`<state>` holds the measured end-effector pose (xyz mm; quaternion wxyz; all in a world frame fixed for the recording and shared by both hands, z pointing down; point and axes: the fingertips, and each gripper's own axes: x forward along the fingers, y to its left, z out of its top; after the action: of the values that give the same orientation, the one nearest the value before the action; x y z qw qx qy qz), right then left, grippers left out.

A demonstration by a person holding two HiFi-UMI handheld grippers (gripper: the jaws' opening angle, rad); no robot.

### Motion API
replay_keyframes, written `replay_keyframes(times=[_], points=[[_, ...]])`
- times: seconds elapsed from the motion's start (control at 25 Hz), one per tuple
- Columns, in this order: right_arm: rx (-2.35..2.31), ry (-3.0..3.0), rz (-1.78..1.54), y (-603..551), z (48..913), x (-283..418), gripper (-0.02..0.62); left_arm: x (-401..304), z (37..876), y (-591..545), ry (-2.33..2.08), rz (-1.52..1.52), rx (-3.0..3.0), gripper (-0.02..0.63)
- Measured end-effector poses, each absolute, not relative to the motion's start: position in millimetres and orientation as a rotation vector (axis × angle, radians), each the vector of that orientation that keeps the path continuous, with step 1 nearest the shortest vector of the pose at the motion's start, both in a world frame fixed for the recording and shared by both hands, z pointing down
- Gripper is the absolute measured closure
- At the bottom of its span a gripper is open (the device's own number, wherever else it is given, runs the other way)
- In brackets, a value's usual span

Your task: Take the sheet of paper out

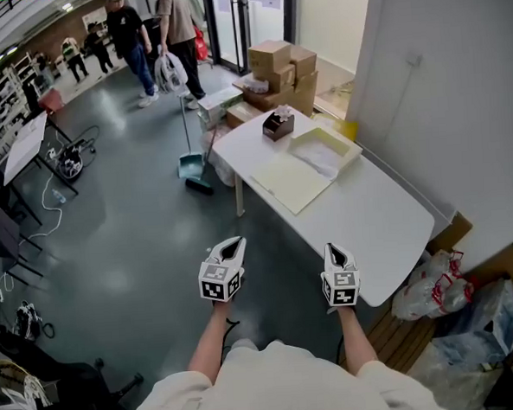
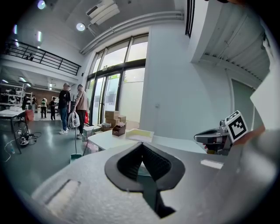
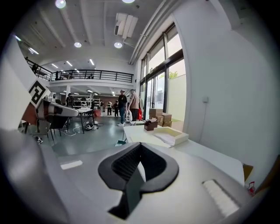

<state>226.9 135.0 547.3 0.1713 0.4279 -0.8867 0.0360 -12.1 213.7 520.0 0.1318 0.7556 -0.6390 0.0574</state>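
- We stand in a large hall with a dark, glossy floor. A long white table runs along the white wall on the right.
- At the far end of the table lies a shallow cream box, open at the top. The sheet of paper lies inside it, white and a little rumpled.
- A flat cream board lies just beside the box on its near left side, with one corner reaching the table's left edge.
- Farther along the table stands a small brown box with something pale in it. Beyond the table's far end, cardboard cartons are stacked on the floor.
- A teal dustpan on a long handle stands on the floor left of the table. Farther off, people stand by the glass doors.
- Plastic bags are piled against the wall at the near right, beside the table's near end.
- We hold the left gripper over the floor, near the table's near left side. Its jaws are pressed together with nothing between them.
- We hold the right gripper at the table's near edge. Its jaws are also pressed together and empty.
- Both grippers point toward the far end of the table and are well apart from the box and the sheet.
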Motion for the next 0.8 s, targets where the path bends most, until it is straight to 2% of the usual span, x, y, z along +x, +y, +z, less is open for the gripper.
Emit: replay_keyframes(times=[0.8], points=[[1.246,-2.486,0.109,62,563,211,0.594,-26,538,130,-1.789,0.159,2.227,0.606]])
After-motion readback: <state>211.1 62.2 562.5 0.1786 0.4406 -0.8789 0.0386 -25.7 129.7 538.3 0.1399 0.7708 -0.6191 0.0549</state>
